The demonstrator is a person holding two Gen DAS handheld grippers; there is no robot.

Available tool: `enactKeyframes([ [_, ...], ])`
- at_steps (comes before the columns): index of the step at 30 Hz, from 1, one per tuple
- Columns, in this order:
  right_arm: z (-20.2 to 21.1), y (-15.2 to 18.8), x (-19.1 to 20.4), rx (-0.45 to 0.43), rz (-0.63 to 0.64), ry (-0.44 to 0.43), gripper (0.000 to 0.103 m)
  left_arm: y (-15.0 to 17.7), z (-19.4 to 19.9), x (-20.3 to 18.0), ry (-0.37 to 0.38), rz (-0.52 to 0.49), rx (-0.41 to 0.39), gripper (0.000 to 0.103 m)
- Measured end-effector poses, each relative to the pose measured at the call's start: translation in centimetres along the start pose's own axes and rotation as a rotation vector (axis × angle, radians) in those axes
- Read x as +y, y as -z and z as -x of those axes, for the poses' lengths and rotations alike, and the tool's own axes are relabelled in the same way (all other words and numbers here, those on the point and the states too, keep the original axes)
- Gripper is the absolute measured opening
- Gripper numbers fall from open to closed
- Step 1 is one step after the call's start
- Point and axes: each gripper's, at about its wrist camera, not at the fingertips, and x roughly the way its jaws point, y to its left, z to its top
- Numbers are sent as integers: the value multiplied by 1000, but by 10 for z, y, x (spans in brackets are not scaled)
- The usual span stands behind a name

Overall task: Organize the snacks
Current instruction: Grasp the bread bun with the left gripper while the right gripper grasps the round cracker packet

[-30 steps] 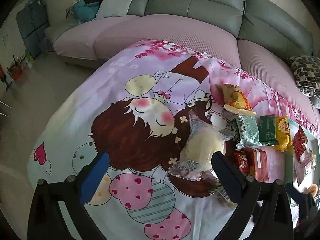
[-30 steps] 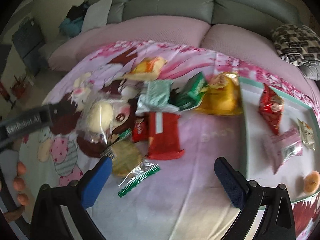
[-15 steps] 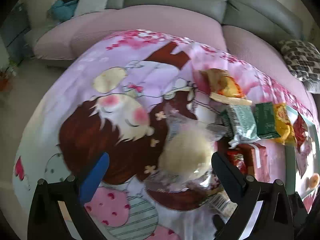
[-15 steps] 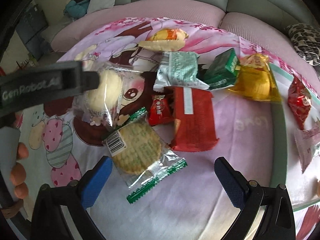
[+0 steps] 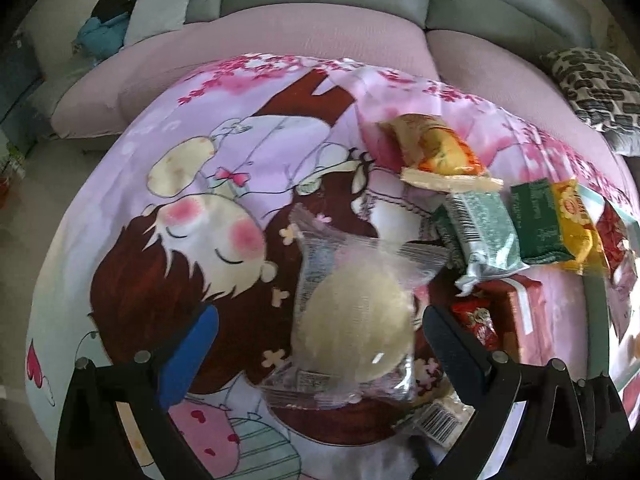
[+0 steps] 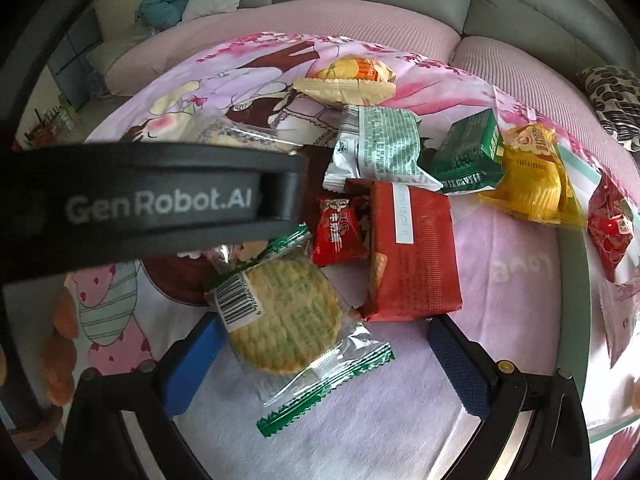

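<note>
Left gripper [image 5: 316, 344] jaws apart, straddling the clear-wrapped bun [image 5: 352, 332]; not clamped yet. Right gripper [image 6: 320, 364] jaws apart too, framing the round cracker [image 6: 286, 316] in its green-edged wrapper. Both packs lie flat on the printed cloth [image 5: 160, 200] over the counter.

Judgement: the step in hand is a double pick, one snack per gripper. Do it well by lowering until the pads flank the solid food, not just loose film. The bun looks soft, so close gently. The cracker is likely brittle; pinch across its width, lightly, and lift straight up so the red pack [image 6: 412, 252] touching its edge doesn't drag along.

Farther out: small red candy [image 6: 340, 224], silver-green pack [image 6: 380, 146], green box [image 6: 470, 152], yellow bag [image 6: 532, 180], orange pack [image 6: 348, 78]. Tray [image 6: 576, 264] at right, near the pile.

Hard to read: left gripper's body blocks most of the bun in the right view. Tray contents are cut off at the frame edge. Can't tell whether either pad touches the cloth yet.
</note>
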Motion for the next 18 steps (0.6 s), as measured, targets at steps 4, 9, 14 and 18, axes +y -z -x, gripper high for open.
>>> enactKeyframes([
  [4, 4, 1, -3, -13, -26, -32, 84, -2, 4, 6, 14, 37, -18, 89],
  [9, 10, 3, -5, -19, -26, -43, 73, -2, 6, 3, 81, 39, -10, 60],
  [14, 13, 3, -8, -21, -34, -56, 59, -2, 8, 0, 84, 27, -5, 52],
  [18, 17, 5, -5, -23, -31, -68, 54, -2, 12, 4, 60, 30, -10, 51],
])
